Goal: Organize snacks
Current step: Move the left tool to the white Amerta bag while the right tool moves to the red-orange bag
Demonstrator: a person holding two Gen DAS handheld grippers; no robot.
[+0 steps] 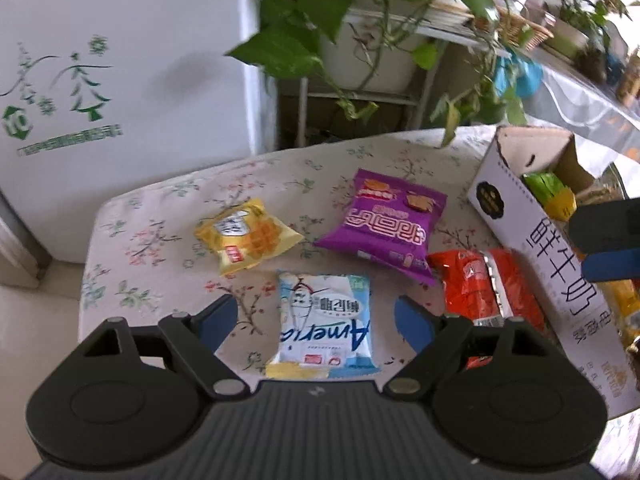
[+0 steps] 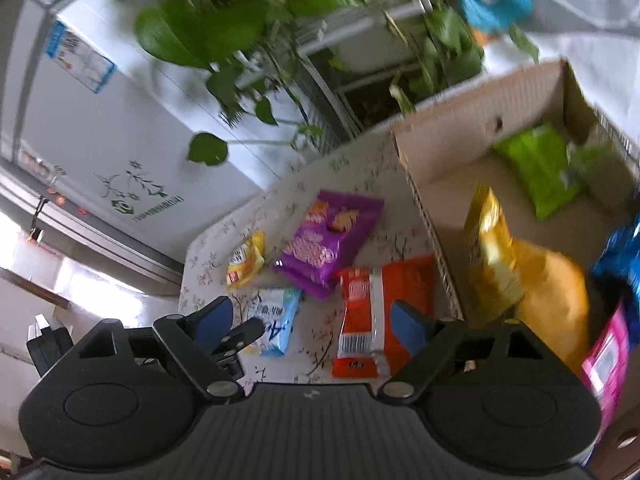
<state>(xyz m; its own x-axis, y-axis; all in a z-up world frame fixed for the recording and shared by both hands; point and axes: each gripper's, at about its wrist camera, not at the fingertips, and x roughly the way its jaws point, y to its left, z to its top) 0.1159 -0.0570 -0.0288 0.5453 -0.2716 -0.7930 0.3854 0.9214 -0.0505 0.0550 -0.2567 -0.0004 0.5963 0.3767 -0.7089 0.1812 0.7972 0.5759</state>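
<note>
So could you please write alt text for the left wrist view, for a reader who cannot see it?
The open, empty left gripper hovers over a white and blue snack packet on a floral tablecloth. Beyond lie a yellow packet, a purple bag and an orange-red packet, beside a white cardboard box.

The surface (image 1: 168, 216) wears a smooth, faintly sheeny floral covering. On it, the purple packet (image 1: 384, 224) at twelve o'clock and the yellow packet (image 1: 246, 240) at ten are glossy plastic film; the orange packet (image 1: 480, 288) at three shows a shiny silver foil seam. The box (image 2: 440, 152) is matt corrugated cardboard, raw brown inside, printed white outside. The left gripper (image 1: 316, 320) is matt black plastic with a ribbed body, metal pivot pins and smooth blue pads.
</note>
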